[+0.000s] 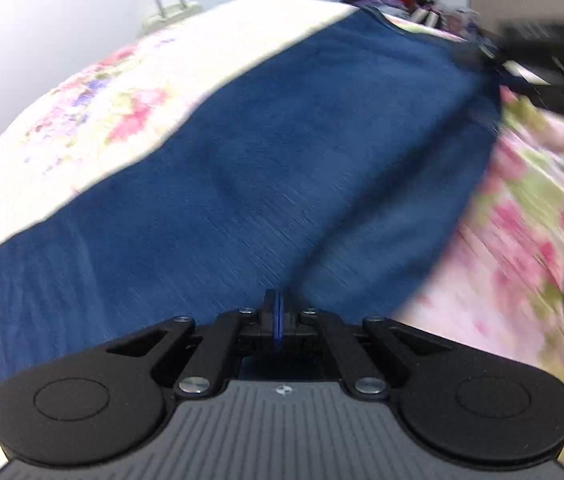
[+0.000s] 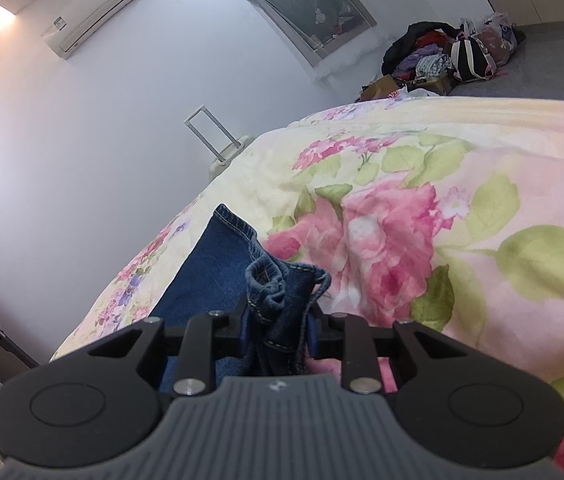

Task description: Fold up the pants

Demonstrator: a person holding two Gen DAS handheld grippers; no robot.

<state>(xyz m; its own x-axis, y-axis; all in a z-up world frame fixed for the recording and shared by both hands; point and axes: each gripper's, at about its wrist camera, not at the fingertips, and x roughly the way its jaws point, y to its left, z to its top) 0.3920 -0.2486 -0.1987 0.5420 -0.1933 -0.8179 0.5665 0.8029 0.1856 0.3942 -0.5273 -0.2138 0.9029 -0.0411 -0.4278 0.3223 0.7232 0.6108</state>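
Blue denim pants [image 1: 266, 168] lie spread lengthwise over a floral bedspread [image 1: 114, 92]. My left gripper [image 1: 278, 312] hovers over the near part of the denim, its fingers pressed together with no cloth visible between them. In the right wrist view, my right gripper [image 2: 280, 320] is shut on a bunched, stitched edge of the pants [image 2: 274, 284], and a flat leg of the pants runs away toward a hem on the left. A dark blurred shape at the far end of the pants in the left wrist view is the right gripper [image 1: 542, 52].
The bedspread [image 2: 422, 208] covers a wide bed. A pale suitcase [image 2: 226, 152] with its handle raised stands by the white wall beyond the bed. A heap of clothes and bags [image 2: 446, 56] lies on the grey floor at the far right.
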